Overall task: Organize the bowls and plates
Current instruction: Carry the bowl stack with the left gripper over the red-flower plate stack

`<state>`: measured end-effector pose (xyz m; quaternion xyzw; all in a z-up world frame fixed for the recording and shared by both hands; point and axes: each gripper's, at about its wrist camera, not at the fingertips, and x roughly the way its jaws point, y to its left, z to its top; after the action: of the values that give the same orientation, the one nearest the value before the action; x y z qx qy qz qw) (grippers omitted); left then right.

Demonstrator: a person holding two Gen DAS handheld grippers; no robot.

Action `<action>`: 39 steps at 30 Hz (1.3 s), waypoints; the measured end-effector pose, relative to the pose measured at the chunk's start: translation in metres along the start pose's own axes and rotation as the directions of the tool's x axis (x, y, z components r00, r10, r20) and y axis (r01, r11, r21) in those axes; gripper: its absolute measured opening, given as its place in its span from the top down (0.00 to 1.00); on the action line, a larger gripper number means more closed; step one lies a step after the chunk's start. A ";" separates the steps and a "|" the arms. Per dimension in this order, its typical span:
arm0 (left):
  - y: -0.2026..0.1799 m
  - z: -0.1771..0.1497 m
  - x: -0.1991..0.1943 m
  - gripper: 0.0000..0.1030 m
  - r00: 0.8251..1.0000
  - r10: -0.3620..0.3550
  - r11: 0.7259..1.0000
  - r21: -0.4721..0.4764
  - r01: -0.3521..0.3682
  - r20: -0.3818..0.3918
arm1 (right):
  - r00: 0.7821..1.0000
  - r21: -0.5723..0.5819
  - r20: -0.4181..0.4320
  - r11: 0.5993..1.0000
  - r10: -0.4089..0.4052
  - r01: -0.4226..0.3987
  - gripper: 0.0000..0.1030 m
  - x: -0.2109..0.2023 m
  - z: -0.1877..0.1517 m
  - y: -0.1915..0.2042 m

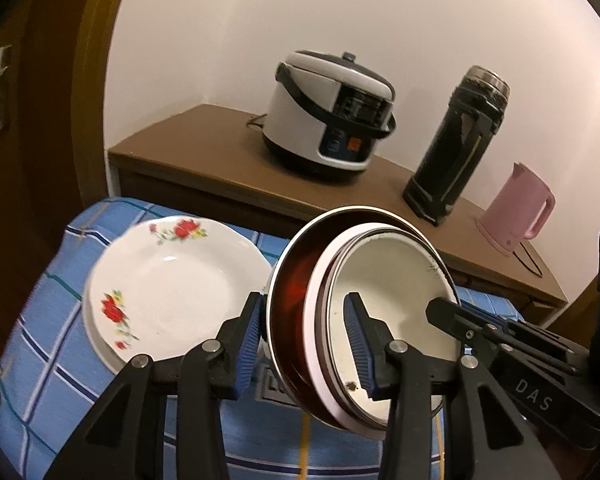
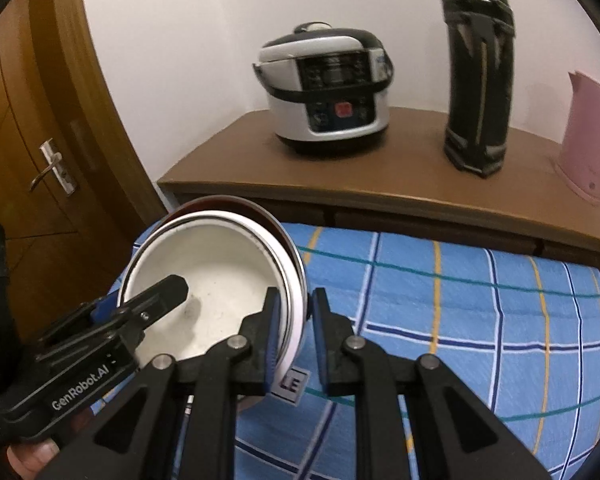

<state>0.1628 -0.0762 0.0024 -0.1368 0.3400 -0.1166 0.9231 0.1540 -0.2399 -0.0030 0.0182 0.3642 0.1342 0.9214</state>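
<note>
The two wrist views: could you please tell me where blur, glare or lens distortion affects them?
Left wrist view: the flowered plate and thermos are smeared by motion blur, with a dark fisheye vignette at the corners. Right wrist view: the cabinet edge bows, and the rice cooker looks soft.

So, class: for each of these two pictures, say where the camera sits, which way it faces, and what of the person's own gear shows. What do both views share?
Left wrist: rides on the left claw, looks forward and down at the nested bowls it grips; flowered plate to the left; right claw enters from the right.
Right wrist: rides on the right claw, clamped on the bowls' rim; left claw and a fingertip show at the left.
Shared: bowls, checked cloth, rice cooker, flask, pink kettle.
</note>
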 end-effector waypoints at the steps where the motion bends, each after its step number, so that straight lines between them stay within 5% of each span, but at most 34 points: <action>1: 0.003 0.001 -0.001 0.58 1.000 0.005 1.000 -0.001 -0.005 0.004 | 1.000 -0.005 0.001 1.000 0.005 -0.005 0.84 0.002 0.002 0.003; 39: 0.080 0.023 -0.019 0.58 0.991 0.131 0.991 -0.046 -0.129 0.036 | 0.995 -0.097 -0.025 0.991 0.095 -0.097 0.84 0.034 0.031 0.084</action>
<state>0.1733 0.0082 0.0041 -0.1369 0.3325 -0.0460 0.9320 0.1789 -0.1482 0.0077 -0.0107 0.3653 0.1962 0.9099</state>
